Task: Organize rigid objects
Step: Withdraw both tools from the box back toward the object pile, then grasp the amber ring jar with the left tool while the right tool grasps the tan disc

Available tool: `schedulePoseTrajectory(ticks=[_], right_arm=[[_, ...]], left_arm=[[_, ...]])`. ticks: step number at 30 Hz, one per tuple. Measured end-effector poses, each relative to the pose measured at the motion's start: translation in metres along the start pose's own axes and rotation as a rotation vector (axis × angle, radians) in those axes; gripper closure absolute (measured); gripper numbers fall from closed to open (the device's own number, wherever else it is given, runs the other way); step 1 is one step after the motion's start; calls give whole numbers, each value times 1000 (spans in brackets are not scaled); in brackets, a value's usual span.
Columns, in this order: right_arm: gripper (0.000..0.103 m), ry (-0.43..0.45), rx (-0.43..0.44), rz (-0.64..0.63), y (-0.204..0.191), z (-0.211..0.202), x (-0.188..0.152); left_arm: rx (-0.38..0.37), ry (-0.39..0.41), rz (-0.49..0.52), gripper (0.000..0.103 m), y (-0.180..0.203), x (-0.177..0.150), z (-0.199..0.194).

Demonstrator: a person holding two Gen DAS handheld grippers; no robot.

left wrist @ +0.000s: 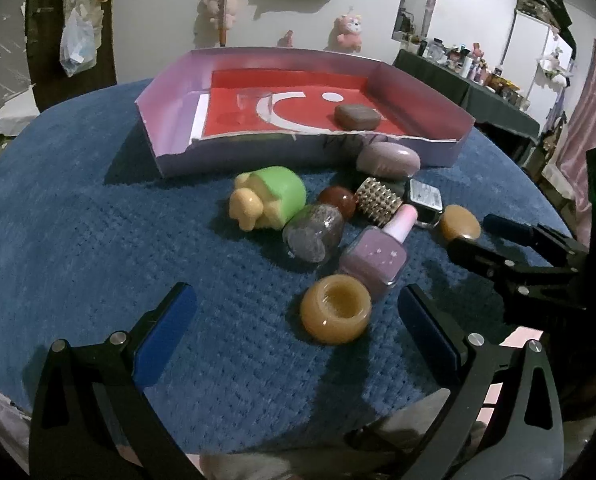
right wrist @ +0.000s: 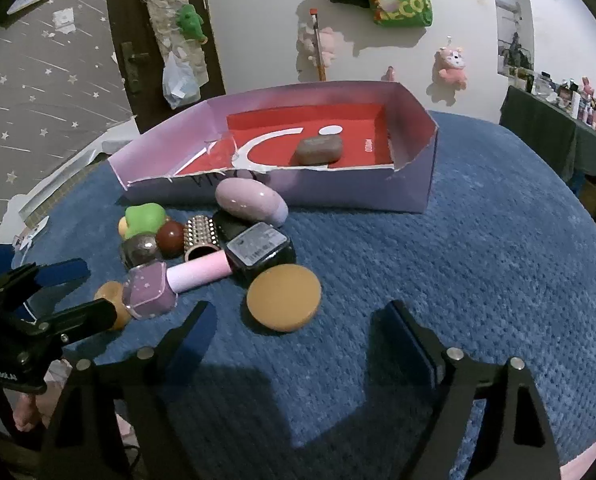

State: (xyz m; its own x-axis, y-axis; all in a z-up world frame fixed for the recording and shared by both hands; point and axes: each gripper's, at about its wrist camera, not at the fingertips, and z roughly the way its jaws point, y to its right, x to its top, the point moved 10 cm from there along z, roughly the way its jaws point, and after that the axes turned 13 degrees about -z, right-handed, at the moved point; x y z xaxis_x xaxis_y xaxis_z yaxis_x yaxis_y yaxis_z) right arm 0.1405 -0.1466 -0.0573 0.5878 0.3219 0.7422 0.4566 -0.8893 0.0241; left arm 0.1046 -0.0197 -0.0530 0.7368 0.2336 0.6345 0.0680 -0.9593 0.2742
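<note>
A lilac cardboard tray (left wrist: 169, 160) (right wrist: 350, 196) with a red floor holds a brown soap-like block (left wrist: 357, 117) (right wrist: 319, 149) and a clear glass (left wrist: 253, 104). In front lies a pile: green-and-yellow toy (left wrist: 265, 200), glitter jar (left wrist: 313, 232), red ball (left wrist: 338, 200), studded tube (left wrist: 379, 199), lilac oval case (left wrist: 388, 159) (right wrist: 249, 200), lilac nail polish bottle (left wrist: 374, 256) (right wrist: 169, 284), amber ring (left wrist: 335, 309), amber disc (right wrist: 283, 298), dark box (right wrist: 257, 248). My left gripper (left wrist: 298, 320) is open, the ring between its fingers. My right gripper (right wrist: 298, 324) is open just before the disc.
Everything rests on a blue knitted cloth (left wrist: 77, 240) (right wrist: 478, 280). A white wall with hanging plush toys stands behind the tray. A cluttered dark table (left wrist: 478, 80) is at the far right. The right gripper shows at the right edge of the left wrist view (left wrist: 510, 236).
</note>
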Motion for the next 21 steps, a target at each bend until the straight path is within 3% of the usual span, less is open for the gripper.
schedulePoseTrajectory(ticks=[8, 14, 16, 21], right_arm=[[18, 9, -32, -21, -1, 2, 1], [27, 10, -64, -46, 0, 6, 3], [32, 11, -68, -50, -1, 8, 4], [50, 16, -73, -61, 0, 9, 7]], left_arm=[[34, 46, 46, 10, 2, -1, 1], [33, 43, 105, 22, 14, -7, 9], [33, 55, 129, 27, 18, -8, 8], [-6, 54, 143, 53, 25, -8, 6]])
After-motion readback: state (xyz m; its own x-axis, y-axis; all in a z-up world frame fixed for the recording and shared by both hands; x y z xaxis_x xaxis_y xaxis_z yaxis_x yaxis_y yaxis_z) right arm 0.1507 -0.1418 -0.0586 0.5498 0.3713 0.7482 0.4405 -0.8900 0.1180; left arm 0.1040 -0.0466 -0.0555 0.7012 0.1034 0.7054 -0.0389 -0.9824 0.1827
